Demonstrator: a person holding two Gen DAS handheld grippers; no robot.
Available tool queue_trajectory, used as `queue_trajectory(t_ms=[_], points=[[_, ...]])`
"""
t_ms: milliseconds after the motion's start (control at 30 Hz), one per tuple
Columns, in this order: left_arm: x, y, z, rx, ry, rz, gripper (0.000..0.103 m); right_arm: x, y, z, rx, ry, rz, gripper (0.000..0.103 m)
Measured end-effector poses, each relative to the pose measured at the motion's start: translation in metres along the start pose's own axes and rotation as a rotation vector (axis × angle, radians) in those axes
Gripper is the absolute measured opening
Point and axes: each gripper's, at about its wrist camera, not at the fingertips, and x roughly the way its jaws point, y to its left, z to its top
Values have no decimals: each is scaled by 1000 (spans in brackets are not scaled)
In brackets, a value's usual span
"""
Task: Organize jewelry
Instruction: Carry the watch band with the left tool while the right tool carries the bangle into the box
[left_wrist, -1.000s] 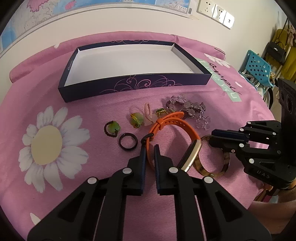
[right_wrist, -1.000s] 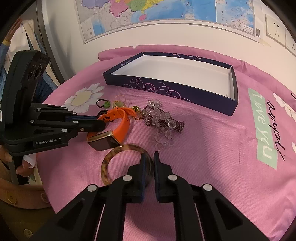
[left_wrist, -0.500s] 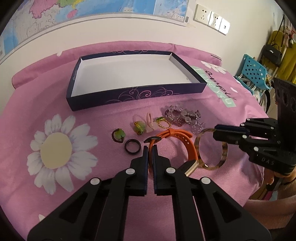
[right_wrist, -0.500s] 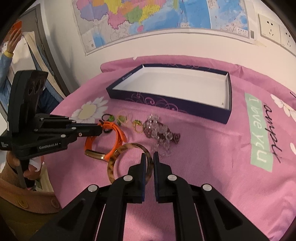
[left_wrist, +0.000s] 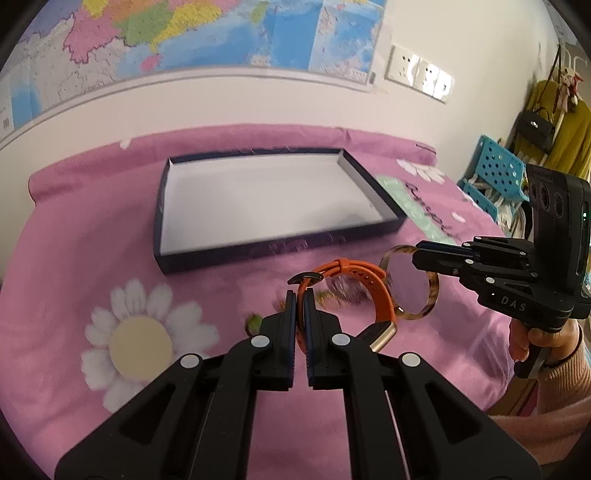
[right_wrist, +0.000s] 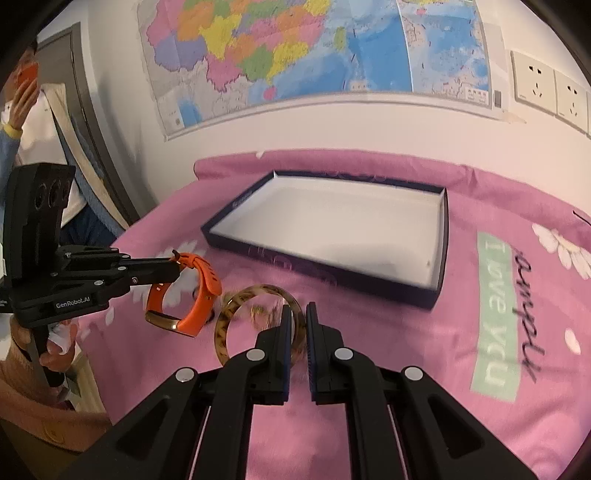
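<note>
Pink bedspread (left_wrist: 92, 258); left claw (left_wrist: 300, 306) raised, pinching orange watch (left_wrist: 373, 291); right claw (right_wrist: 298, 321) pinching bangle (right_wrist: 229, 314)

One orange watch band (left_wrist: 373, 291), one tortoiseshell bangle (left_wrist: 430, 291) — one box (left_wrist: 280, 251), two grippers (left_wrist: 300, 295) (right_wrist: 298, 314)

Each camera sits behind its own tool and looks forward along the fingers, tilted down toward the wall. The left tool (left_wrist: 300, 306) view sees the right tool at its right edge; the right tool (right_wrist: 298, 317) view sees the left one at its left. Both share the navy box (left_wrist: 258, 251) ahead.
</note>
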Motion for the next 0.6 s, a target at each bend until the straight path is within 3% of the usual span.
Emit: queue_trajectory(t_ms=[600], points=[[34, 51, 66, -75, -29, 60, 5, 48, -42, 78, 12, -41, -62, 6]])
